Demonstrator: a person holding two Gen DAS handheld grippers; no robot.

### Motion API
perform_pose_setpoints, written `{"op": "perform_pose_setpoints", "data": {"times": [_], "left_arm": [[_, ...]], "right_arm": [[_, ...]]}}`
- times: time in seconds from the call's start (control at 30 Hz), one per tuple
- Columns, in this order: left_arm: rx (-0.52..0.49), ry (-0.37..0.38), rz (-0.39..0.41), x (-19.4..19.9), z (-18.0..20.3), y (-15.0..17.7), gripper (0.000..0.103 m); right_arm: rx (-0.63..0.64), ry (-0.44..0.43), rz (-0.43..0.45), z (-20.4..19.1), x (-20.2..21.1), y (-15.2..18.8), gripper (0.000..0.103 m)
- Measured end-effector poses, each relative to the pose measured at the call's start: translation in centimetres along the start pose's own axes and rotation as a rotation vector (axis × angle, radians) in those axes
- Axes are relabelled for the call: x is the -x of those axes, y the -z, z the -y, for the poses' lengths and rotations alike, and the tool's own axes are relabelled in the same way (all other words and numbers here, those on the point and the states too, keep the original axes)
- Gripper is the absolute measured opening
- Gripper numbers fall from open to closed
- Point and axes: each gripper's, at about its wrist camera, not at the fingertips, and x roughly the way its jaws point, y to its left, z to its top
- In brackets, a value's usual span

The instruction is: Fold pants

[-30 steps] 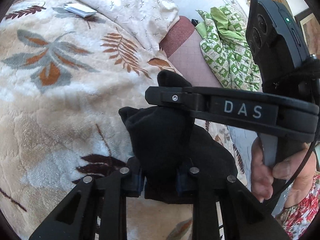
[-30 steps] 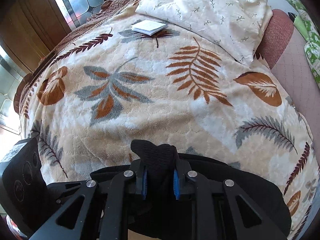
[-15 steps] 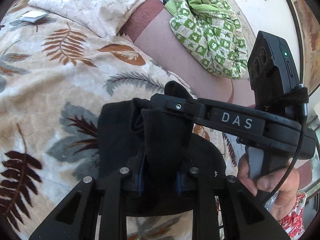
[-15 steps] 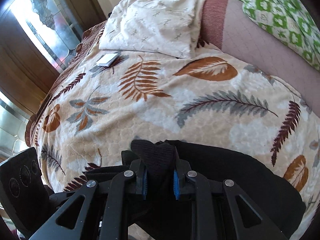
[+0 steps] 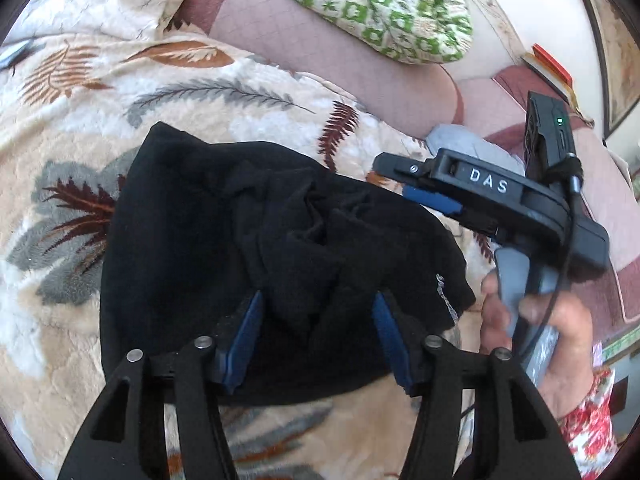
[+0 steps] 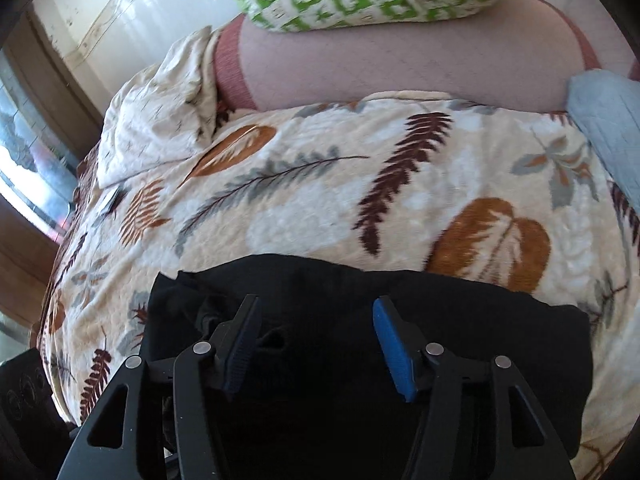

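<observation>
The black pants (image 5: 192, 248) lie in a folded, bunched bundle on the leaf-patterned blanket (image 5: 72, 128). My left gripper (image 5: 316, 304) is open, its blue pads on either side of a raised wrinkle of the cloth without pinching it. My right gripper (image 6: 316, 308) is open just above the pants (image 6: 360, 288), which fill the lower part of the right wrist view. The right gripper also shows in the left wrist view (image 5: 404, 180), open, at the bundle's far right edge, held by a hand.
A cream pillow (image 6: 152, 120) lies at the blanket's far left, a pink bolster (image 5: 320, 52) behind it, with a green-and-white checked cloth (image 5: 380, 4) on top. A pale blue cloth (image 6: 604, 120) lies at the right. A window is at left.
Both grippers were shut on the black pants and carried them over the bed. Now both have opened and let the pants down on the blanket.
</observation>
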Motion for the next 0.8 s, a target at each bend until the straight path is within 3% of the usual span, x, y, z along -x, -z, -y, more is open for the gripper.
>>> {"op": "perform_pose_setpoints", "data": {"times": [0.1, 0.2, 0.33, 0.43, 0.6, 0.67, 0.8], "left_arm": [[-0.037, -0.010, 0.020, 1.8, 0.4, 0.8, 0.057], [-0.045, -0.033, 0.043, 3.9, -0.2, 1.8, 0.057], [0.004, -0.090, 0.078, 6.9, -2.5, 2.8, 0.058], [0.065, -0.123, 0.100, 8.4, -4.7, 3.6, 0.058], [0.128, -0.158, 0.115, 10.0, -7.7, 4.5, 0.058], [0.135, -0.172, 0.123, 10.5, -8.4, 4.8, 0.058], [0.132, -0.201, 0.139, 11.1, -9.5, 5.1, 0.058]], "right_arm": [[-0.033, 0.018, 0.053, 1.3, 2.2, -0.1, 0.063], [-0.039, -0.021, 0.102, 0.6, 4.6, 0.2, 0.063], [-0.025, -0.217, 0.101, -2.7, 6.0, 1.4, 0.063], [-0.058, -0.407, 0.022, -5.2, 4.2, 2.6, 0.063], [-0.146, -0.543, -0.077, -7.2, -0.8, 5.1, 0.063], [-0.185, -0.502, -0.090, -6.6, -2.4, 5.7, 0.063], [-0.213, -0.186, -0.063, -3.1, -2.6, 6.5, 0.063]]}}
